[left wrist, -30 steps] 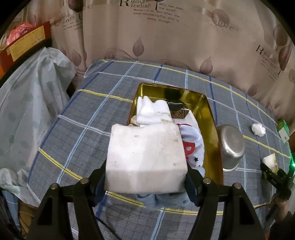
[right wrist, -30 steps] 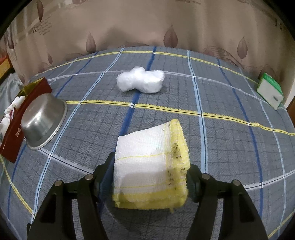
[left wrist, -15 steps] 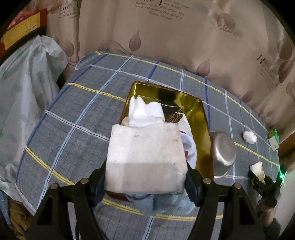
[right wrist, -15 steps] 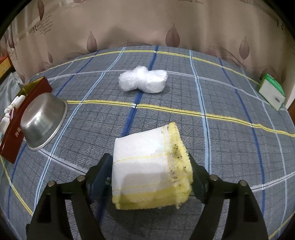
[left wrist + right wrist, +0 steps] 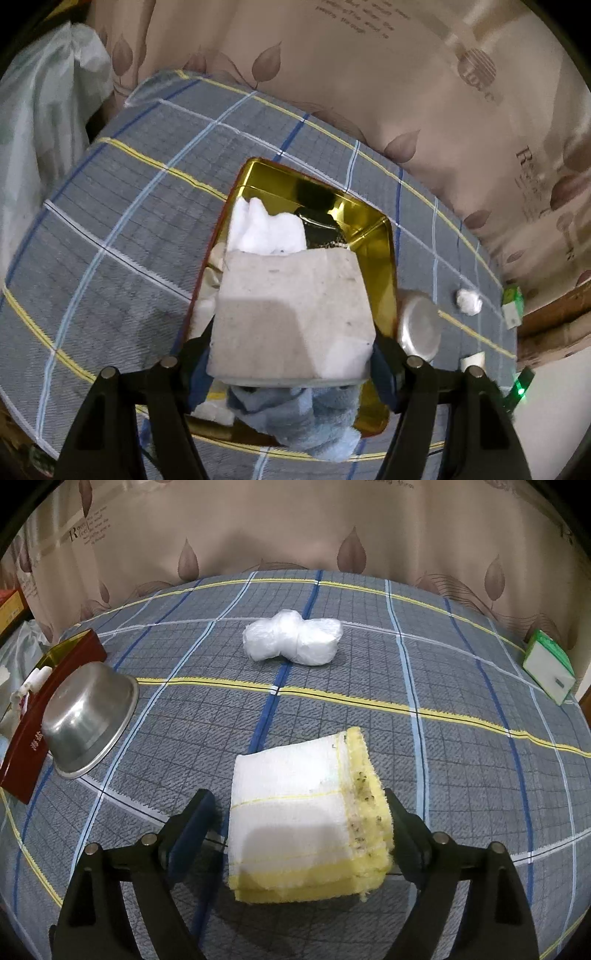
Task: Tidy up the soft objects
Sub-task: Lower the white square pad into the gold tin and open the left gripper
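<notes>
The curtain [image 5: 388,74] carries printed script; only a large "R" and "love" read clearly. White characters mark the red box [image 5: 35,738], too small to read.

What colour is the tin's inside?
Shiny gold; the tin shows best in the left wrist view.

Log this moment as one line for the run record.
left tool: shut on white sponge block, over gold tin | right tool: jaws just opened, yellow-edged folded cloth between them on tablecloth

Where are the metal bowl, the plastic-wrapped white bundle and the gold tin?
metal bowl [image 5: 86,716], right wrist view, its upturned base.
plastic-wrapped white bundle [image 5: 291,642], right wrist view, its middle.
gold tin [image 5: 384,266], left wrist view, its right inner wall.
</notes>
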### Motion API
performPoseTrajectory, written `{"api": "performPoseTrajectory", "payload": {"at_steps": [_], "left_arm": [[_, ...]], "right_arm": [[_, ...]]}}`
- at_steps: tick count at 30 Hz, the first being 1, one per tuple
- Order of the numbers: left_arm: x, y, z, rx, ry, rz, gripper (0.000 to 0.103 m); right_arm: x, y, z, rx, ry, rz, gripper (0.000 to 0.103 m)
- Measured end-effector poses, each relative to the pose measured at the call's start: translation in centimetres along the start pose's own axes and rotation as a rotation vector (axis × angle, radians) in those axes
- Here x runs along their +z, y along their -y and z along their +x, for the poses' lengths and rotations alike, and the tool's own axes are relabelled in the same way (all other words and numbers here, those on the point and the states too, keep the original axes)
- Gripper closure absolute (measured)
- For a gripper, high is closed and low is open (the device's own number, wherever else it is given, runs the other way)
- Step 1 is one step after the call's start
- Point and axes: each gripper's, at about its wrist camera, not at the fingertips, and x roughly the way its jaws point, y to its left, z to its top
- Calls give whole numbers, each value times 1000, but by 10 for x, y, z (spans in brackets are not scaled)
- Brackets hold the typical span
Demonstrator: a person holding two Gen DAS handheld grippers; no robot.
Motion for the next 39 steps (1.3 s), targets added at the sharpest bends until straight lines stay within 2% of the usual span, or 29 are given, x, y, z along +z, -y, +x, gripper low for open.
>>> {"api": "performPoseTrajectory", "payload": {"at_steps": [7,16,25,35,39], "left_arm": [[17,-2,11,34,45,-9,31],[35,-1,31,68,53,-12,31],[24,21,40,145,71,100,31],[4,57,44,310,111,347,31],[2,61,44,314,89,374,31]], "right_arm": [[1,-1,2,7,8,-5,9],[0,-2,3,14,6,-9,9],[-6,8,-5,40,-1,-4,9],[-12,18,-13,23,-31,-8,9],[-8,15,-10,7,-34,-21,9]]}}
